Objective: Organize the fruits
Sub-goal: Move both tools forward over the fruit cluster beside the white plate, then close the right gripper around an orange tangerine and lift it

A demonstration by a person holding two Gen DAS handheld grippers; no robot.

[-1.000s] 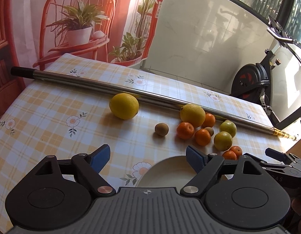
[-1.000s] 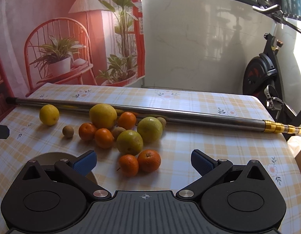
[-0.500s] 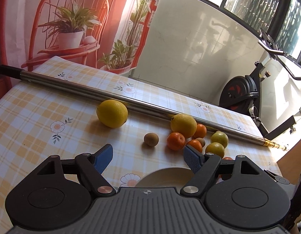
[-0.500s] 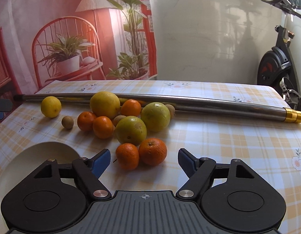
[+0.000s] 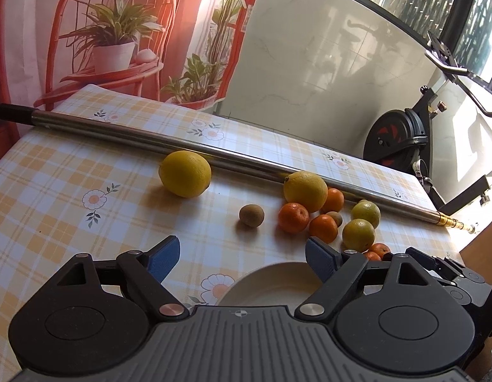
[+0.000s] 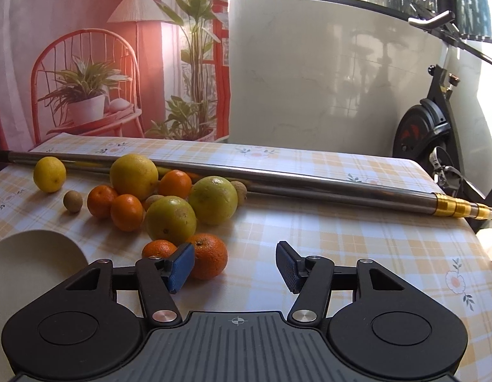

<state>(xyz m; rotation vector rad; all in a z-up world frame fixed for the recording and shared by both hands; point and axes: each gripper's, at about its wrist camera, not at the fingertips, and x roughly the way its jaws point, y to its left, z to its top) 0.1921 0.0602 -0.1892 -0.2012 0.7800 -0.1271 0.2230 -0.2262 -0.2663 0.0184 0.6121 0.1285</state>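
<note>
Task looks barely begun: no fruit is seen in the plate (image 6: pixel 39 254), and every piece is spread on the bench (image 6: pixel 341 238) w/ its checked cloth. A lemon (image 5: pixel 185 173) and a small brown fruit (image 5: pixel 251 215) are set apart; the rest is bunched against the metal pole (image 6: pixel 309 187), incl. a big yellow fruit (image 6: pixel 134 176), two green ones and several oranges. All sorting is judged left to do.

The right hand-held gripper (image 6: pixel 235 265) is closing; an orange (image 6: pixel 207 256) is seen just behind its left pad, but nothing is gripped yet. The left hand-held gripper (image 5: pixel 242 259) is opening wide, empty, above the plate's rim.
</note>
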